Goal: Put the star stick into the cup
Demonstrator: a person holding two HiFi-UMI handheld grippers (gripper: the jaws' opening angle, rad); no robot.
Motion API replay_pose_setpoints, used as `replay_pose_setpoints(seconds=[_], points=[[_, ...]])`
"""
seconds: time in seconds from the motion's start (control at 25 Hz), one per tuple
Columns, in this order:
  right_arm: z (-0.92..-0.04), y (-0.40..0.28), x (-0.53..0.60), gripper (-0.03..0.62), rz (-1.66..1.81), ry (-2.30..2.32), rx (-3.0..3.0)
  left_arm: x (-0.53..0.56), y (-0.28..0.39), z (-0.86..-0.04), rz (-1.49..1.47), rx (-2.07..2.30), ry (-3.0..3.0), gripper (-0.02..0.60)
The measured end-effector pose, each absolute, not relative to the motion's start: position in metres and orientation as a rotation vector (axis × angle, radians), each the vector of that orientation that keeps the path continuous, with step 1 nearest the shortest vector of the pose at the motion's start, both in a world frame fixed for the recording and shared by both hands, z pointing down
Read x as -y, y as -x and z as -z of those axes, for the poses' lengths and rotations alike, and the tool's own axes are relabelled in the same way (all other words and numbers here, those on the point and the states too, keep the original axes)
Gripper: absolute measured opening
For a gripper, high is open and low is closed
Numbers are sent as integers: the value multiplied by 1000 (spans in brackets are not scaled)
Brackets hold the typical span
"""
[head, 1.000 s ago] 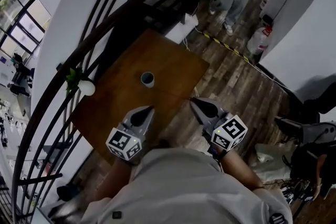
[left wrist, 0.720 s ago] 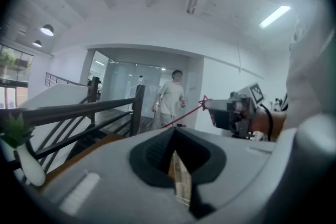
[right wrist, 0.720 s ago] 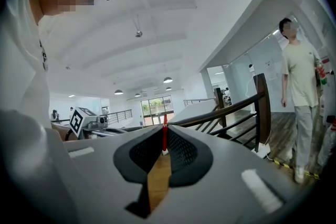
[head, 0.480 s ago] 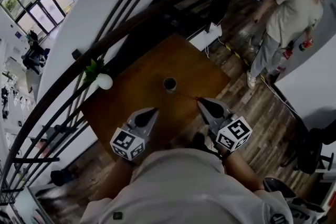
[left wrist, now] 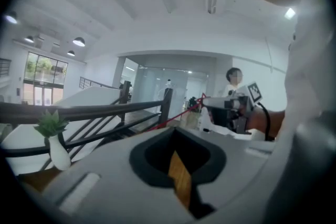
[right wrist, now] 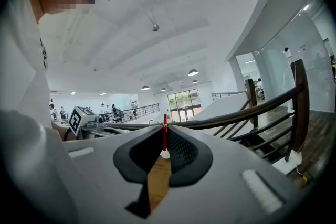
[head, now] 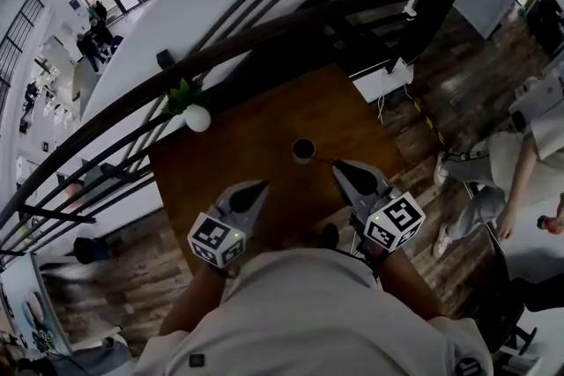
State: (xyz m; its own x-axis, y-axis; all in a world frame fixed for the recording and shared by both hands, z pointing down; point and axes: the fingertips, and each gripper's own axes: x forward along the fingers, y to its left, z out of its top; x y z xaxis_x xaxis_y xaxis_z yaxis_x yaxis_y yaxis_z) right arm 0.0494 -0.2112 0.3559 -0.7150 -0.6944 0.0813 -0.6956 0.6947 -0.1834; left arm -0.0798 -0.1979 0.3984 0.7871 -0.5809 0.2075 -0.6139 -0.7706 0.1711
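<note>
Your right gripper is clamped tight on the thin red star stick, whose far end points at the cup on the wooden table, near its rim but not in it. The cup looks empty (its inside is dark). The insertion is left to do. Your left gripper is closed on nothing.

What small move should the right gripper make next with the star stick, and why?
Probably shift the right gripper a little toward the cup and tip the star stick downward. Its jaws are shut on the stick, whose free end lies close to the cup's rim, not yet over the open mouth. The left gripper holds nothing.
</note>
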Motion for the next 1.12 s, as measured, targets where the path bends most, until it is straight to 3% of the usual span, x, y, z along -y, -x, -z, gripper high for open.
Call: replay_pose_setpoints(seconds=[0.56, 1.12], points=[[-368, -149, 257, 25, -318, -910, 2951, 226, -20, -416, -163, 1196, -2612, 3], [-416, -169, 293, 25, -417, -878, 2864, 260, -26, -458, -204, 1244, -2508, 3]])
